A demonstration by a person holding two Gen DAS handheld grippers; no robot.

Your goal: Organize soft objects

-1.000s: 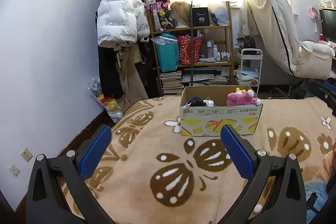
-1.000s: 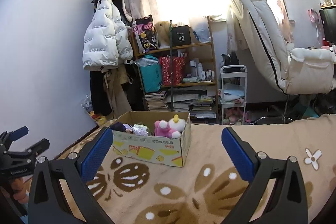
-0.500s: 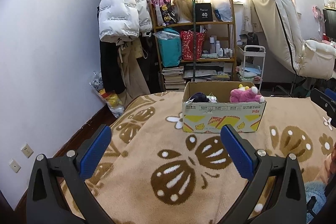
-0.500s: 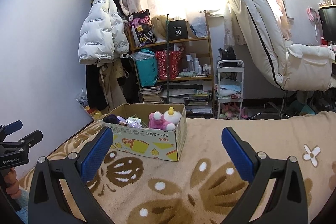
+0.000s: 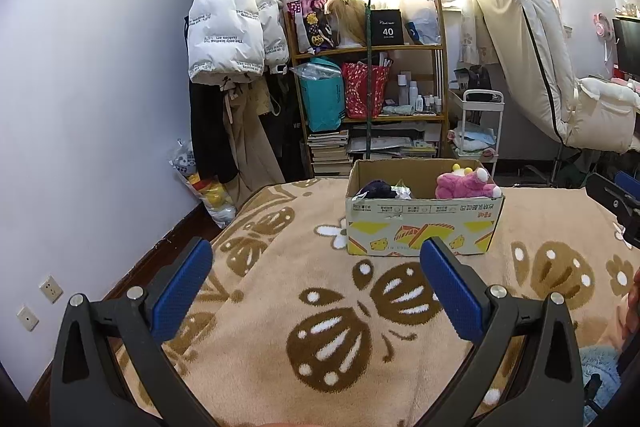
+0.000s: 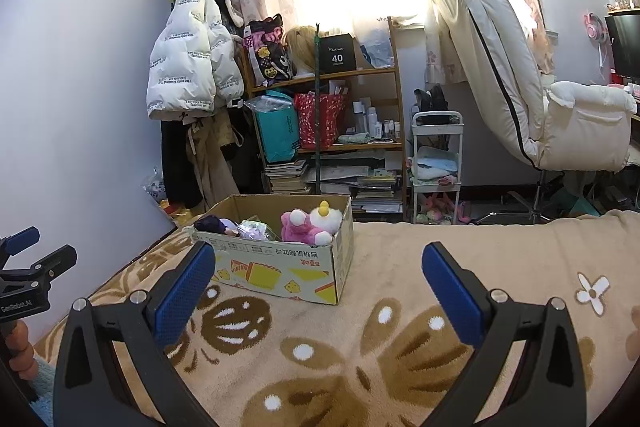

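A cardboard box [image 5: 424, 223] stands on the tan patterned blanket [image 5: 320, 307]. It holds a pink plush toy [image 5: 460, 185], a dark plush [image 5: 376, 189] and a wrapped item. In the right wrist view the box [image 6: 280, 267] shows a pink and white plush [image 6: 312, 223] and a dark-haired doll [image 6: 212, 225]. My left gripper [image 5: 316, 283] is open and empty, above the blanket in front of the box. My right gripper [image 6: 318, 287] is open and empty, to the box's right. The left gripper also shows at the left edge of the right wrist view [image 6: 24, 275].
A wooden shelf [image 5: 372, 99] with bags and books stands past the bed. A white puffer jacket [image 5: 228, 31] hangs on the wall. A white recliner chair [image 6: 520, 79] and a small cart [image 6: 436, 167] stand at the right. A light blue fluffy item [image 5: 600, 371] lies at the lower right.
Both grippers have drawn back and tilted slightly, so the box sits a little lower and farther in both views. Both stay open and empty.
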